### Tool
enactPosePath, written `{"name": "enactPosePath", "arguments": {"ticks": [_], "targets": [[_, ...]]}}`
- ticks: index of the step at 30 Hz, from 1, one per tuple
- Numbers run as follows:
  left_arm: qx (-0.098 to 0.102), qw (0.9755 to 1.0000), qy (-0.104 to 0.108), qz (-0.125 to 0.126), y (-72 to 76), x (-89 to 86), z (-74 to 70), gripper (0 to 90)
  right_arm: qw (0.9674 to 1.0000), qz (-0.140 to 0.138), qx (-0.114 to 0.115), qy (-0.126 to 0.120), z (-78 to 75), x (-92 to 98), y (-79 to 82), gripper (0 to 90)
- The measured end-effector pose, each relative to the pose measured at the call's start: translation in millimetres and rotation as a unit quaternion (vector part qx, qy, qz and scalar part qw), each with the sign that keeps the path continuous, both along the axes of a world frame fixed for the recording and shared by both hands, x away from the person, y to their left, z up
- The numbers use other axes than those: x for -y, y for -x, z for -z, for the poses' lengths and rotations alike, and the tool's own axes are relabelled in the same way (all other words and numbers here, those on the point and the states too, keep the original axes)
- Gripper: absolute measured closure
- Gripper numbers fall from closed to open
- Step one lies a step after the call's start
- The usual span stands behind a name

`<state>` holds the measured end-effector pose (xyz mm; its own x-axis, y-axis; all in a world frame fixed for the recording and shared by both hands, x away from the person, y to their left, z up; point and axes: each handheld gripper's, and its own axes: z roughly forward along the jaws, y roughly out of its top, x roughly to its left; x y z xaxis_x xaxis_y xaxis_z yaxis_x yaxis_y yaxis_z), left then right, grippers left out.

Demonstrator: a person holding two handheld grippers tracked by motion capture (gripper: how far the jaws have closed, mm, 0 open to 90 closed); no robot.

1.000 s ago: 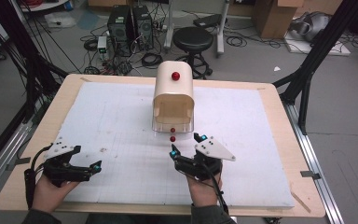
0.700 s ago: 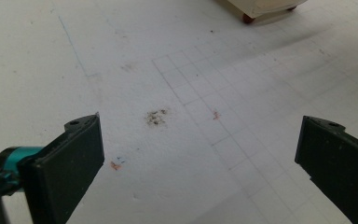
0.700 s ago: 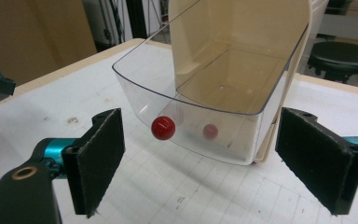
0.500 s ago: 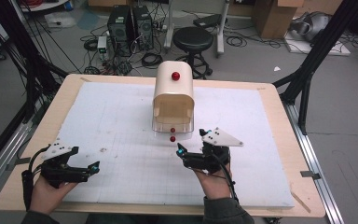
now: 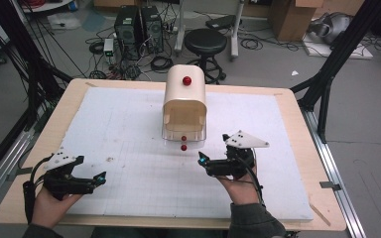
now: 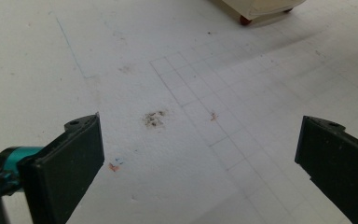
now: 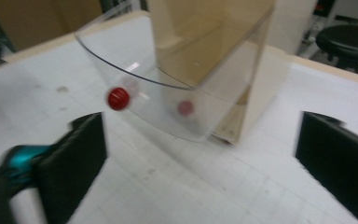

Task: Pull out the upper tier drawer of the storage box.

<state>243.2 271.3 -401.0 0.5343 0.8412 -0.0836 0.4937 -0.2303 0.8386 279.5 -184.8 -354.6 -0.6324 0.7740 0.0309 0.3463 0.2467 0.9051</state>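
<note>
High view: right gripper spread, angled toward the bin's red knob (likely lining up a pull); left gripper spread, idle on the counter.

High view: overhead from the 6 o'clock edge, facing 12, far. Left gripper view: low, close over the white mat. Right gripper view: low, near the cream box; box shared by both.

Open white foam board lies bare around both grippers. The cream bread box stands mid-table, its clear curved lid and red knob projecting toward the right gripper.
</note>
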Motion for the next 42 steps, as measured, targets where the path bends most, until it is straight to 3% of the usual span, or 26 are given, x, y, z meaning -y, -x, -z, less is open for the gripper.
{"name": "enactPosePath", "arguments": {"ticks": [2,13,42], "targets": [[-0.001,1.0,-0.002,0.001,0.5,-0.2,-0.2,1.7,0.9999,-0.002,-0.011,0.005,3.5,6.1,-4.6,0.3],[-0.001,1.0,-0.001,0.001,0.2,-0.7,0.1,1.7,0.9994,-0.005,-0.027,0.021,12.2,21.3,-16.6,0.2],[-0.002,1.0,0.002,0.003,-0.4,0.4,1.1,1.7,0.998,0.035,-0.046,0.025,34.7,70.2,-5.9,0.3]]}}
